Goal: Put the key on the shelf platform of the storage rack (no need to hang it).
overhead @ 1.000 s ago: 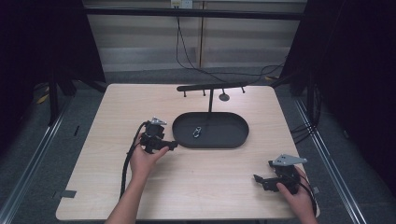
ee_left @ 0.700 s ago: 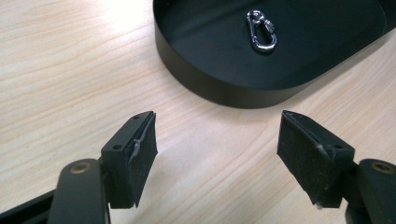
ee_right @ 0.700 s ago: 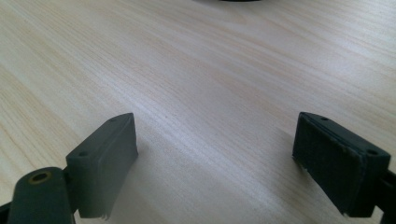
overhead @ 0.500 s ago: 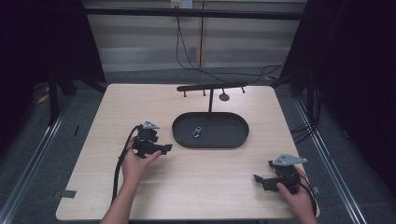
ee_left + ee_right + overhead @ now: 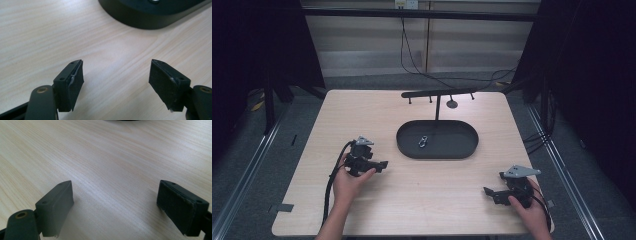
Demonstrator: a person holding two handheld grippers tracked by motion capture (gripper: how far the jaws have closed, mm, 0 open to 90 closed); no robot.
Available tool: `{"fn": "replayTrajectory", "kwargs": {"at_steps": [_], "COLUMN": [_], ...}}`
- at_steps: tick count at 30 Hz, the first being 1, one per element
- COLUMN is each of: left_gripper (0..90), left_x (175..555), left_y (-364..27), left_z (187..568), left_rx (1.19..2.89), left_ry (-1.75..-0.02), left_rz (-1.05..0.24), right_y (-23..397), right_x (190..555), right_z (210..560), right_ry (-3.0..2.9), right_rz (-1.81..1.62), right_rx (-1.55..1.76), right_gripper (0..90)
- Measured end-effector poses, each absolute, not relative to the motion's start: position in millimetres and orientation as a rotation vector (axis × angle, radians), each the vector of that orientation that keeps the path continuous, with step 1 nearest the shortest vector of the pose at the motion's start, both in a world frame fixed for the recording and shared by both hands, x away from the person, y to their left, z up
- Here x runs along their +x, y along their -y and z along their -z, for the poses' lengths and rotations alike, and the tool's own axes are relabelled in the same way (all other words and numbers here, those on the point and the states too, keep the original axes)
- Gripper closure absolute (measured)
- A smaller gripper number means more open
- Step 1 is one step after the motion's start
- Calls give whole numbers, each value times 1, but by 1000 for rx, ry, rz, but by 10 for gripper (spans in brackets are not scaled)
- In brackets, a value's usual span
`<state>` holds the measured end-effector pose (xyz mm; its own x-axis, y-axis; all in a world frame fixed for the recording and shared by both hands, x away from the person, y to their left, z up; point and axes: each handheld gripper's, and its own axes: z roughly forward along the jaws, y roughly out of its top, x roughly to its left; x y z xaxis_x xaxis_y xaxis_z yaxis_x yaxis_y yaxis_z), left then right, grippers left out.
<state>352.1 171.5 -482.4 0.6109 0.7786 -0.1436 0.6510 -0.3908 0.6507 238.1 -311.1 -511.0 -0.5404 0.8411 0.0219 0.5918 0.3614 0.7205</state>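
A black oval tray (image 5: 462, 150) lies mid-table with a small metal carabiner (image 5: 423, 142) inside it. Behind it stands a black T-shaped hook rack (image 5: 438, 93). My left gripper (image 5: 382, 164) is held low over the wood, left of the tray and pointing toward it; in its own view my left gripper (image 5: 116, 80) stands open over bare wood, with the tray's wall (image 5: 145, 20) ahead. My right gripper (image 5: 488, 192) rests near the front right corner, and in the right gripper view my right gripper (image 5: 115, 205) stands open with nothing between its pads.
The light wooden table (image 5: 362, 115) has open surface on the left and along the front. Cables trail from both grippers; one loops off the front left (image 5: 332, 185). Dark floor and rails surround the table.
My left hand has drawn the gripper away from the tray, toward the front left of the table. The right hand has stayed put.
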Motion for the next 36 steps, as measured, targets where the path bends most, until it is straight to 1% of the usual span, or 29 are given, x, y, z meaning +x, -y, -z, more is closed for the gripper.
{"fn": "replayTrajectory", "kwargs": {"at_steps": [10, 12, 16, 21, 36], "left_gripper": [267, 262, 261, 242, 227], "left_x": [343, 340, 337, 331, 323], "left_y": [-180, -181, -182, -179, -184], "left_z": [494, 496, 496, 500, 509], "left_rx": [2191, 2180, 2212, 2221, 2133], "left_ry": [-1126, -1119, -1094, -1046, -999], "left_rz": [-243, -259, -290, -354, -420], "right_y": [311, 311, 311, 311, 311], "right_x": [238, 238, 238, 238, 238], "right_z": [511, 511, 511, 511, 511], "right_ry": [-2278, -2277, -2277, -2277, -2278], "right_rz": [-985, -985, -985, -985, -985], "right_rx": [1259, 1258, 1257, 1258, 1260], "right_gripper": [133, 133, 133, 133, 133]}}
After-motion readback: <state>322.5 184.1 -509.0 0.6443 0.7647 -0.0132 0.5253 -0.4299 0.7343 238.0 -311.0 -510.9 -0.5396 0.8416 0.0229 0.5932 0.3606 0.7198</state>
